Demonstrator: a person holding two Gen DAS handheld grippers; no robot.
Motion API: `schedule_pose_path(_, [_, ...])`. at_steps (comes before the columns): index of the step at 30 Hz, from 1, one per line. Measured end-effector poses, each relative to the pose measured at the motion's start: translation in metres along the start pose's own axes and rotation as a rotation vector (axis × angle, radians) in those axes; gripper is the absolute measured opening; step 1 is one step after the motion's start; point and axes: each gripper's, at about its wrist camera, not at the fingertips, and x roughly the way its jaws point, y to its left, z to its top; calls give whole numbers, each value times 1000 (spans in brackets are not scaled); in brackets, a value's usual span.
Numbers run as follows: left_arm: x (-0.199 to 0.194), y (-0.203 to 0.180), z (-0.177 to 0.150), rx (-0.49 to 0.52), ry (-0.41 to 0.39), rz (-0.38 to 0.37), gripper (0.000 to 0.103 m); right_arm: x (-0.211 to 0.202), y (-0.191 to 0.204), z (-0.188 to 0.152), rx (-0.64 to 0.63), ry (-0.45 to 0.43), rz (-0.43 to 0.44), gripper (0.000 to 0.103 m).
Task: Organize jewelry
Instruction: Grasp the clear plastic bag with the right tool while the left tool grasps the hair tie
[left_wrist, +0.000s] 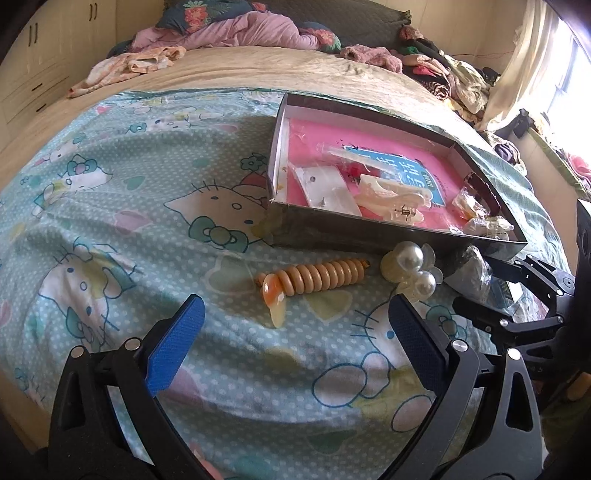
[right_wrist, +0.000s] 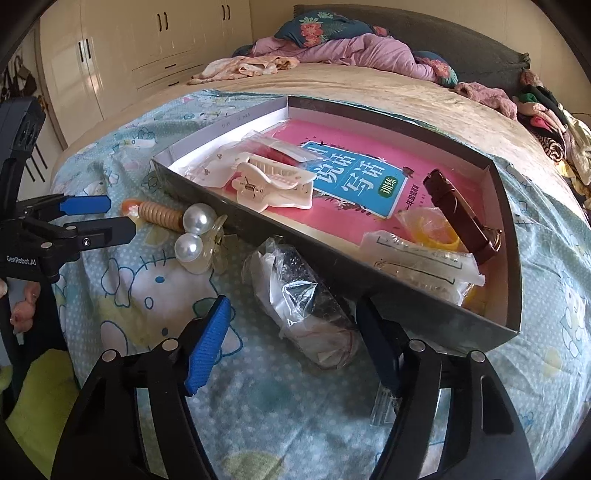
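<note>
Ribbed blue pads face the black, hinged fingers of the right gripper (right_wrist: 291, 345), whose jaws stand partly spread on either side of a crinkled clear plastic bag (right_wrist: 303, 299); the pads do not press on it. This bag, holding dark and white contents, lies on the bed's cartoon-cat sheet (right_wrist: 258, 406), just beside the near wall of a shallow rectangular cardboard box (right_wrist: 258, 225) with dark outer walls and a white inner lining. The left gripper (left_wrist: 295, 317) has its jaws spread wide with nothing between them, above the sheet near a ribbed, tan spiral hair clip (left_wrist: 314, 278) with a glossy amber end. Just beside that clip, close to the box's near wall, lies a translucent claw clip (left_wrist: 412, 267) bearing smooth round pearls. Inside the box, a pink book with a blue label (right_wrist: 354, 177) covers the floor. On it rest a cream toothed claw clip (right_wrist: 275, 182) with a metal spring, flat clear packets (right_wrist: 221, 168) toward the left wall, a glossy brown bar-shaped clip (right_wrist: 458, 218) toward the right wall, and a clear pouch (right_wrist: 421, 262) against the near wall. Beyond the box, rumpled clothes (right_wrist: 354, 51) cover the bed's far edge.
</note>
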Motion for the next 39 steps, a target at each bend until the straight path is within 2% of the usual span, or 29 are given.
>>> schedule_pose_path(2, [5, 0, 1, -3, 9, -3, 90, 2, 1, -2, -14, -3, 3, 67])
schedule_pose_path(3, [7, 0, 2, -3, 13, -5, 90, 3, 1, -3, -13, -3, 0, 63])
schedule_pose_path(7, [16, -1, 6, -6, 22, 9, 90, 3, 2, -3, -6, -12, 29, 56])
schedule_pose_path(17, [35, -6, 11, 5, 38, 46, 90, 12, 18, 4, -57, -7, 58, 55])
schedule_pose_path(21, [36, -7, 11, 18, 33, 60, 81, 19, 20, 6, -66, -12, 57, 55])
schedule_pose_path(23, [36, -9, 11, 29, 30, 56, 73, 20, 21, 6, -73, -17, 56, 55])
schedule_pose_path(24, [34, -10, 10, 35, 26, 52, 64, 20, 21, 6, -74, -22, 57, 54])
schedule_pose_path(25, [32, -11, 10, 38, 20, 46, 62, 19, 21, 6, -75, -25, 59, 53])
schedule_pose_path(30, [24, -5, 9, 4, 8, -10, 58, 11, 18, 5, -62, -40, 87, 38])
schedule_pose_path(39, [-6, -6, 3, -1, -40, -49, 57, -18, 25, -1, -55, -81, 162, 32])
